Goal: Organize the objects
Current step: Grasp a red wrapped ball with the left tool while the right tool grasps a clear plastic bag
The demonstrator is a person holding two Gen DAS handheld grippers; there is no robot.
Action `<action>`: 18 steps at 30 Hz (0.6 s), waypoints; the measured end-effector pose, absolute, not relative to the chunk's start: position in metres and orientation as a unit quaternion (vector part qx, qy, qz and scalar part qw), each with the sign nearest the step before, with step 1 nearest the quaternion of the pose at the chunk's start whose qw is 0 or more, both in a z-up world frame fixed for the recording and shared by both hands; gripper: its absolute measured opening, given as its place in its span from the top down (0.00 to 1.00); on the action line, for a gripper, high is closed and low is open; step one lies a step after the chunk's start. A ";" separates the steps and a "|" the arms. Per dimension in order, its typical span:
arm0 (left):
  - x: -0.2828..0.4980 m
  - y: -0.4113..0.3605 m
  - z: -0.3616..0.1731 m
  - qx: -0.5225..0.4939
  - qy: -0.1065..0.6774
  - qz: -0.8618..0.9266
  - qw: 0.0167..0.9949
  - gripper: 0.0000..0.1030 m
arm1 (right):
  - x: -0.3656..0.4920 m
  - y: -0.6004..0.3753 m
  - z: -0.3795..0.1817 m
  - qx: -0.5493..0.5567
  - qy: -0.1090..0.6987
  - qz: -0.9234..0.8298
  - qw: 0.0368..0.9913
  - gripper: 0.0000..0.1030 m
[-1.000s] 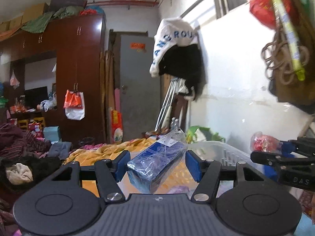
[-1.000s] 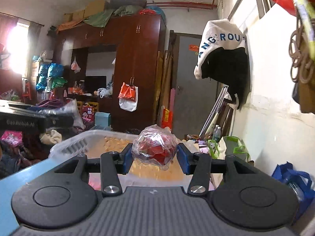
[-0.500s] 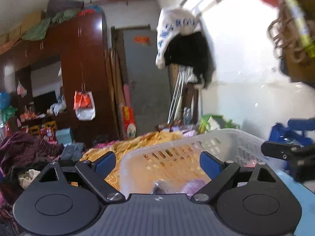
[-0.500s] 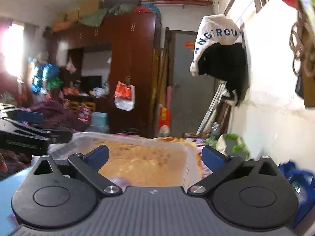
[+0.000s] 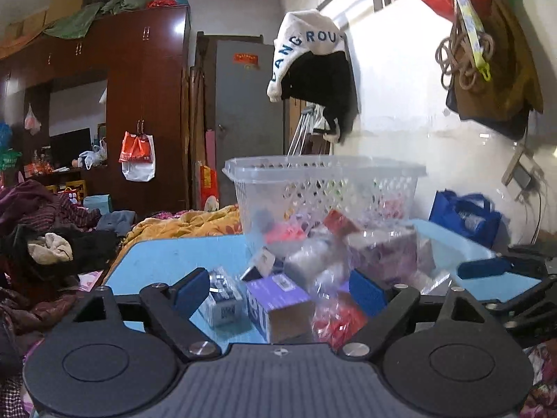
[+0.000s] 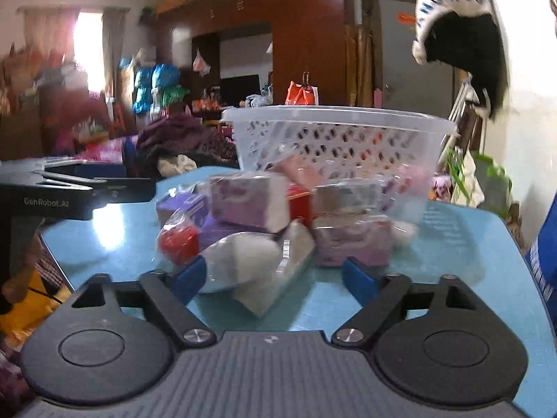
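left gripper [image 5: 278, 292], jaws closing but grasping nothing, frames a purple box [image 5: 276, 308] at its twelve o'clock. right gripper [image 6: 275, 277] likewise, around a white packet [image 6: 243, 261]. judged step: fresh pickups; next, clench, then lift to the basket [image 6: 334, 129] beyond.

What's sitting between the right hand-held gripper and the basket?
In the right wrist view, a pile of wrapped packets on the blue table lies between the right hand-held gripper and the basket.

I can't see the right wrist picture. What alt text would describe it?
The right gripper, jaws closing with nothing gripped, faces a pile of wrapped packets on a blue table. A white basket stands behind the pile.
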State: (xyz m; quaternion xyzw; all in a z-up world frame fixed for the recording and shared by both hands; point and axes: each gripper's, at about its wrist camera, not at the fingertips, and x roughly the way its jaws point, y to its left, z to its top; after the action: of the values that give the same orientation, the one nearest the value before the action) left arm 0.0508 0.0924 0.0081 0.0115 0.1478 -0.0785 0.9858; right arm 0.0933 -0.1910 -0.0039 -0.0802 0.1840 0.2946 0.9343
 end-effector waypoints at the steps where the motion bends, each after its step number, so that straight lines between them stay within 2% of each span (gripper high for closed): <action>1: 0.053 0.093 0.007 0.012 0.150 -0.078 0.985 0.13 | 0.092 -0.185 -0.004 -0.090 0.178 0.294 0.935 0.20; 3: 0.053 0.095 0.002 0.013 0.156 -0.081 0.984 0.13 | 0.089 -0.176 -0.005 -0.117 0.166 0.285 0.937 0.22; 5: 0.053 0.096 -0.003 0.015 0.165 -0.085 0.983 0.13 | 0.087 -0.167 -0.005 -0.136 0.160 0.280 0.937 0.35; 7: 0.053 0.094 -0.008 0.018 0.172 -0.091 0.981 0.13 | 0.084 -0.170 -0.004 -0.130 0.158 0.286 0.936 0.40; 15: 0.055 0.070 -0.021 0.041 0.183 -0.106 0.977 0.13 | 0.077 -0.203 0.008 -0.063 0.143 0.300 0.941 0.44; 18: 0.059 0.062 -0.024 0.043 0.188 -0.111 0.975 0.20 | 0.083 -0.218 0.012 -0.032 0.141 0.299 0.943 0.45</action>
State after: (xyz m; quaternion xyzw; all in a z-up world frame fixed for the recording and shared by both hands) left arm 0.0592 0.0616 -0.0242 0.0427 0.1884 -0.1111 0.9749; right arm 0.0825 -0.2183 0.0122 -0.0316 0.1407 0.2995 0.9431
